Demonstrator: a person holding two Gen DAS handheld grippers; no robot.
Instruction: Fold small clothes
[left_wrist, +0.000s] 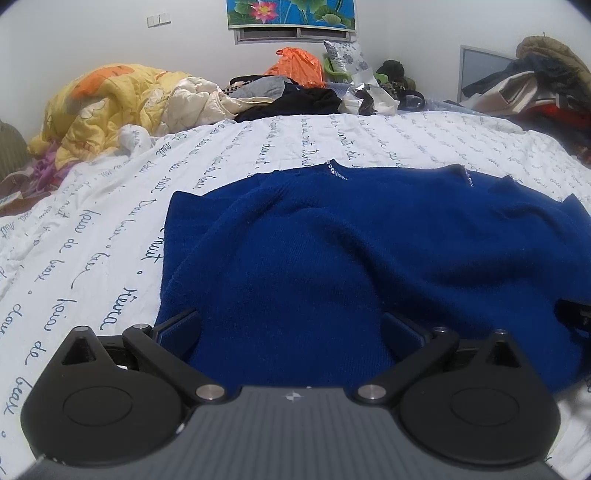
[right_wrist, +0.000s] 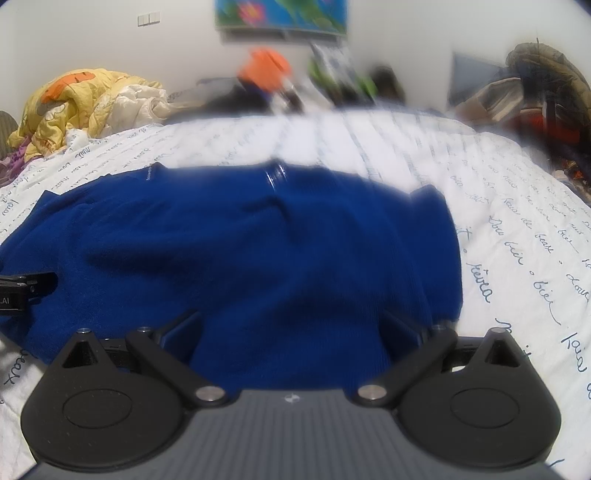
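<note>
- Left wrist view: the blue sweater (left_wrist: 369, 251) lies spread on the white printed bedsheet (left_wrist: 92, 240), its near hem between the spread, empty jaws of the left gripper (left_wrist: 291, 325)
- Right gripper (right_wrist: 291, 325) likewise gapes over the near right hem, pinching nothing
- Risk: thick knit may bunch, so a pinch catches one layer only
- Hidden: fingertips sink into blue cloth; the right view's far side is blurred
</note>
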